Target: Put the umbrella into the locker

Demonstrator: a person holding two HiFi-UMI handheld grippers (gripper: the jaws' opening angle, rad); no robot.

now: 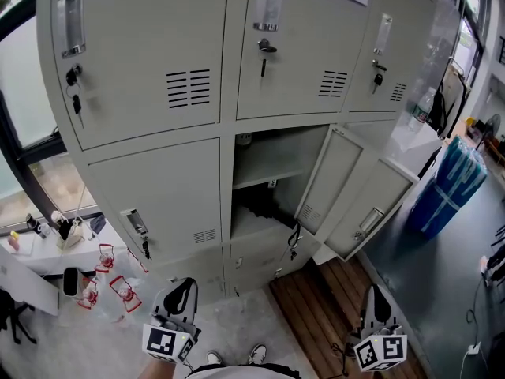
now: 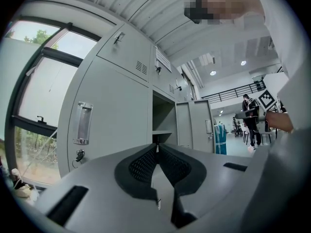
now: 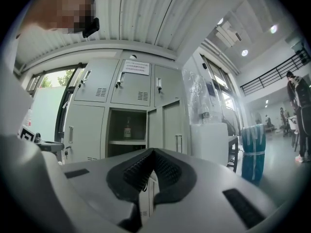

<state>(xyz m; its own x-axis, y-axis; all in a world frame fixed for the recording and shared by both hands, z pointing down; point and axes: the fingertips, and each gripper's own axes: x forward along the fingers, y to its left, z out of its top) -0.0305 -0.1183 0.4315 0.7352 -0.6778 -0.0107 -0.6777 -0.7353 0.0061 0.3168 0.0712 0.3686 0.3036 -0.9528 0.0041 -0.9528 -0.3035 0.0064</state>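
Observation:
The grey locker bank fills the head view. In its middle column two compartments stand open, their doors swung out to the right. A dark shape that looks like the umbrella lies in the lower open compartment. A bottle stands on the shelf of the upper one. My left gripper and right gripper hang low in front of the lockers, well short of them. The left gripper is shut and empty, and so is the right gripper.
Keys dangle from the lower open door. A blue wrapped bundle stands at the right. A white table with small items and red-and-white things on the floor are at the left. Wooden floorboards lie below the open doors.

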